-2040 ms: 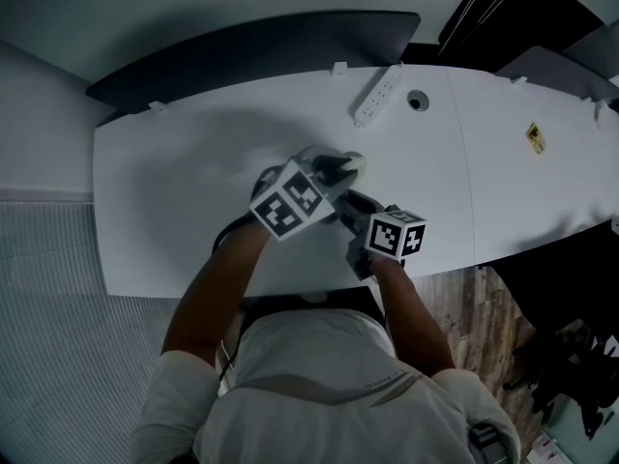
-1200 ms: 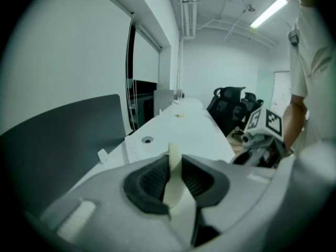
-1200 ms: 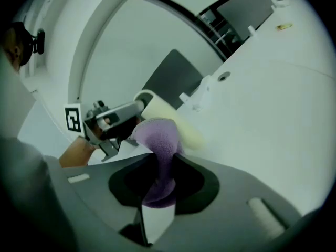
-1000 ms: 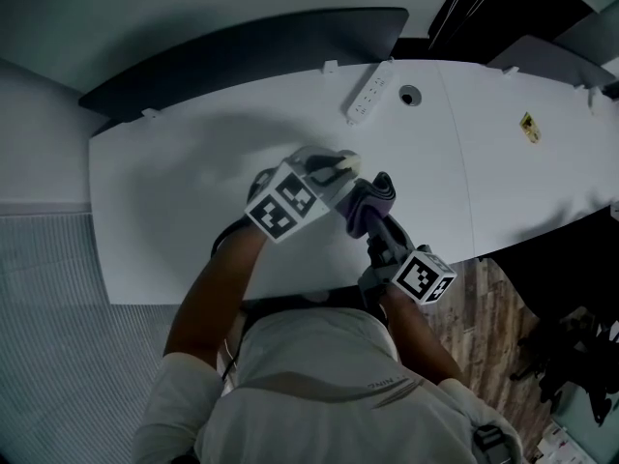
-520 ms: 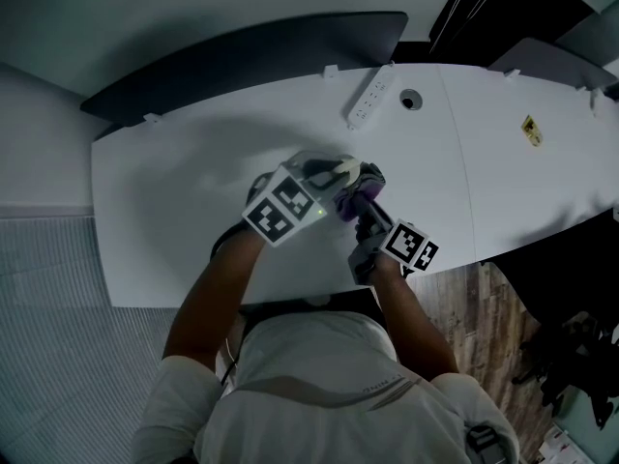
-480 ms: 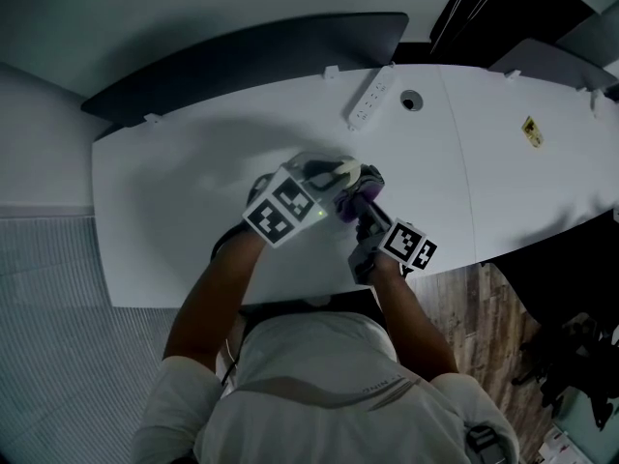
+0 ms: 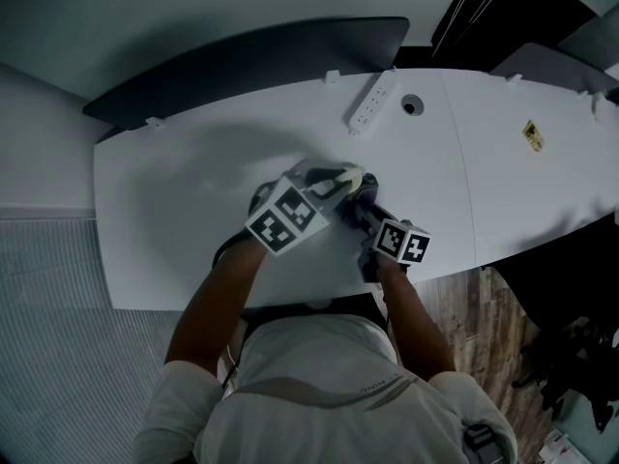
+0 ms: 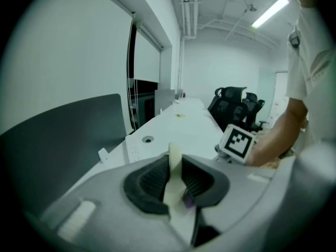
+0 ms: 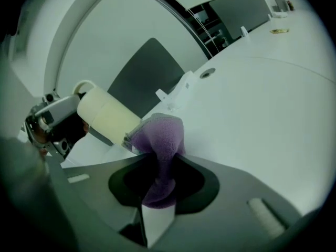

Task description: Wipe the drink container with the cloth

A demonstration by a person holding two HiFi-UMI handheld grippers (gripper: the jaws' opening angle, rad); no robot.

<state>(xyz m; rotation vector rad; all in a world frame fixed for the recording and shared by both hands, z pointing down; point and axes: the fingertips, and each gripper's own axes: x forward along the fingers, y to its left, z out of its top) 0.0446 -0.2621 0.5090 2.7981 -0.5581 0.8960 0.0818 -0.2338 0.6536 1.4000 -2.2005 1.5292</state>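
A cream drink container (image 7: 341, 176) hangs over the white table (image 7: 174, 182), and my left gripper (image 7: 324, 188) is shut on it. In the left gripper view a thin cream part of the container (image 8: 174, 175) is pinched between the ribbed pads. My right gripper (image 7: 372, 216) is shut on a purple cloth (image 9: 159, 138). In the right gripper view the cloth touches the side of the container (image 9: 107, 116), which lies tilted in the left gripper (image 9: 51, 121). In the head view the cloth (image 7: 365, 193) is mostly hidden between the two grippers.
A white power strip (image 7: 373, 100) and a round cable hole (image 7: 413, 106) lie at the table's far edge, in front of a dark partition (image 7: 242, 54). A small yellow sticker (image 7: 533, 135) is on the right tabletop. Black office chairs (image 8: 234, 105) stand beyond the table.
My right gripper has moved from the table's near edge in toward the container, bringing the cloth against it. The left gripper holds the container in nearly the same place.
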